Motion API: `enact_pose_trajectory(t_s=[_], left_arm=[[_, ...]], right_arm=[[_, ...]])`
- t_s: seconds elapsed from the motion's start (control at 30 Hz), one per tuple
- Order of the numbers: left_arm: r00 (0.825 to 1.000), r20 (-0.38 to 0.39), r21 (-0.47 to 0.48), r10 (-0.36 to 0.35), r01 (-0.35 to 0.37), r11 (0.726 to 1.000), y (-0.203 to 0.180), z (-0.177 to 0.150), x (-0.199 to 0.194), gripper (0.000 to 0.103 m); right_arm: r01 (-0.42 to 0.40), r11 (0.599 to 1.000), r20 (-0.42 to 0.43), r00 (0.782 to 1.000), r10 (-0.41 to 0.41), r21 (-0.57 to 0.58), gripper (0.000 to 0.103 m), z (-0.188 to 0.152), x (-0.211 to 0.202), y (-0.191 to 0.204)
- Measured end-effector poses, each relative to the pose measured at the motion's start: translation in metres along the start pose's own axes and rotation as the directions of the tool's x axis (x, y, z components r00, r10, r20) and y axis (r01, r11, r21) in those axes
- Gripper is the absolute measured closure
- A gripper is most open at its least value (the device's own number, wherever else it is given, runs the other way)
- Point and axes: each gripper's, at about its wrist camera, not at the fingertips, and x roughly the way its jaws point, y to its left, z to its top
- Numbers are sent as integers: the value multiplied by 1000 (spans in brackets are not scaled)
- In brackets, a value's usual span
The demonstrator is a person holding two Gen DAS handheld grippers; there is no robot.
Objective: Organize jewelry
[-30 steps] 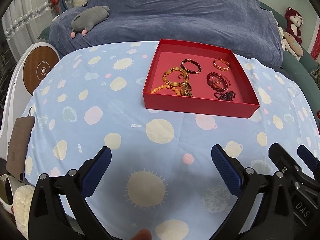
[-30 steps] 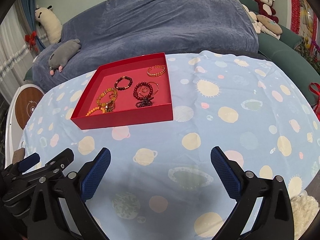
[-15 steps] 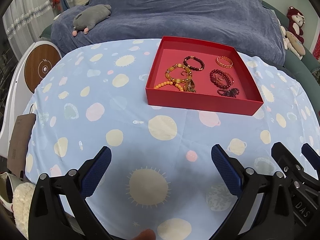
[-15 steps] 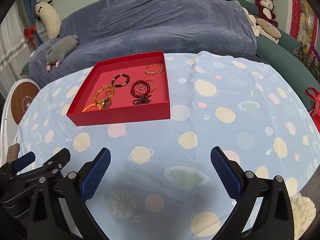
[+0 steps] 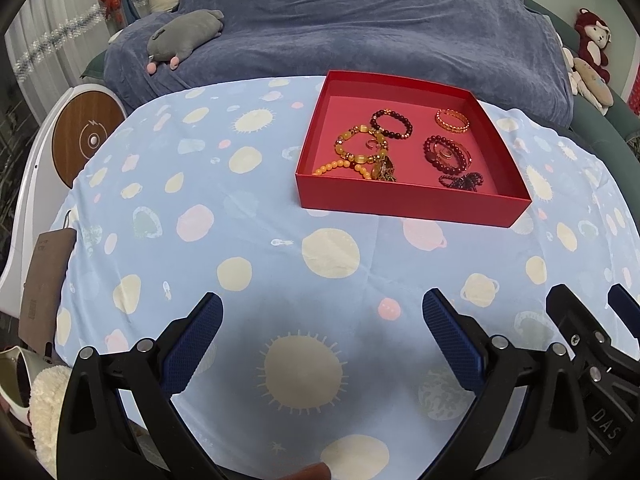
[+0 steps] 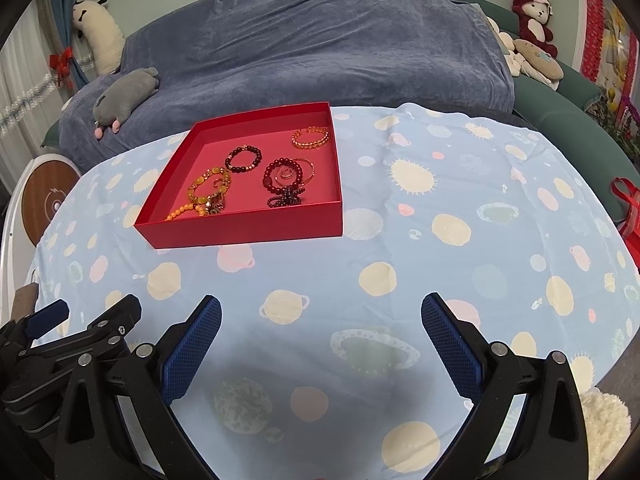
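Note:
A red tray [image 5: 404, 202] stands on the blue planet-print tablecloth, also in the right wrist view [image 6: 240, 236]. In it lie a yellow bead bracelet [image 5: 360, 148], a dark bead bracelet [image 5: 391, 123], a gold bangle [image 5: 452, 120], a dark red bead bracelet [image 5: 446, 154] and a small dark bead string [image 5: 462, 181]. My left gripper [image 5: 322, 316] is open and empty near the table's front edge. My right gripper [image 6: 320, 316] is open and empty to its right. Both are well short of the tray.
A sofa under a blue-grey cover [image 5: 360, 24] stands behind the table, with a grey plush toy [image 5: 184, 38] on it. A round wooden-faced device [image 5: 86, 140] stands at the left. Plush toys [image 6: 532, 12] sit at the back right.
Both grippers have drawn back and risen a little, so the tray sits farther off in both views. The jaws stay open and the jewelry has not moved.

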Motion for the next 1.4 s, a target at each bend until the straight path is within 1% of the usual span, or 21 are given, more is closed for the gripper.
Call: enact_pose_trajectory(t_s=[0.2,0.7,1.3,1.4], left_arm=[[1000,-1,-5,-7,7,1000,1,0,1,7],[999,12,-4,35,-35,999,1,-1,0,7],[1000,5,-8,29,-29,1000,1,0,1,7],[999,14,-16,32,-32,999,1,0,1,8]], right_arm=[[0,1000,1,1000,0,-3,6,-1,0,0],[-1,1000,-2,1000,1,-8,6,-2,-1,2],[-1,1000,-2,1000,1,-8,6,-2,-1,2],[-1,1000,-1,1000,1,-6,6,-2,-1,1]])
